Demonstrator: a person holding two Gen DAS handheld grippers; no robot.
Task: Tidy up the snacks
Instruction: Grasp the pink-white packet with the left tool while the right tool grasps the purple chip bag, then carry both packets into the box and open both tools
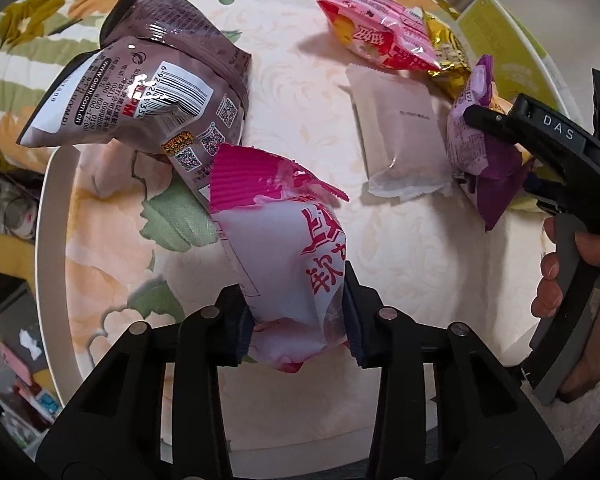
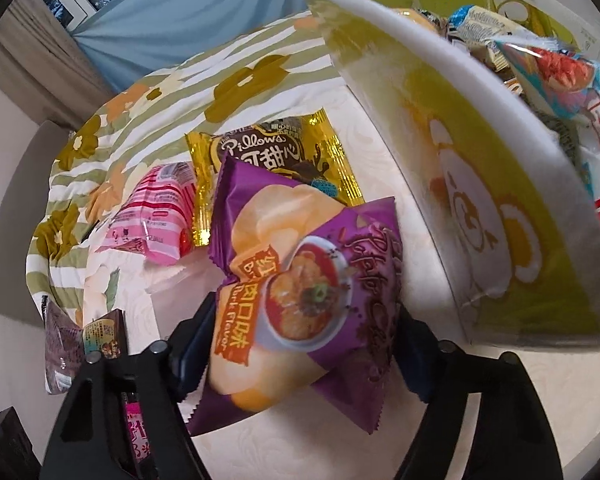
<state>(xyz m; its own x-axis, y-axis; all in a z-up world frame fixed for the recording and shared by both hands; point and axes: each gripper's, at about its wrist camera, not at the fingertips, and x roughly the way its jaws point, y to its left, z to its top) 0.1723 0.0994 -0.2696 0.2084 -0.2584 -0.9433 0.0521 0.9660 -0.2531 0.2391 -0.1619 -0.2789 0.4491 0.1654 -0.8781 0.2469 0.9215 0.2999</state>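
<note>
Jaws of both grippers clenched: left gripper [image 1: 298, 326] grasps white-and-pink crinkled plastic snack bag [image 1: 284, 264], right gripper [image 2: 304, 344] grasps purple foil potato-chip packet [image 2: 304, 280], lifted toward green-and-white bear-print storage bin [image 2: 460, 184] at 2 o'clock, presumably for depositing.

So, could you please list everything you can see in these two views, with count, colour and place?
pink-and-white snack pack: 1, pink top and white body, held in the left gripper.
purple potato chip bag: 1, purple, held in the right gripper beside the bin.
brown snack bag: 1, brown, far left on the table.
plain pale sachet: 1, off-white, centre of the table.
pink striped packet: 1, pink, lying left of the gold one.
gold Pillows packet: 1, gold and brown, behind the purple bag.
green storage bin: 1, lime green with bear print, right side, several snacks inside.
floral tablecloth: 1, cream, green, mustard.
left gripper: black, shut.
right gripper: black, shut.
</note>
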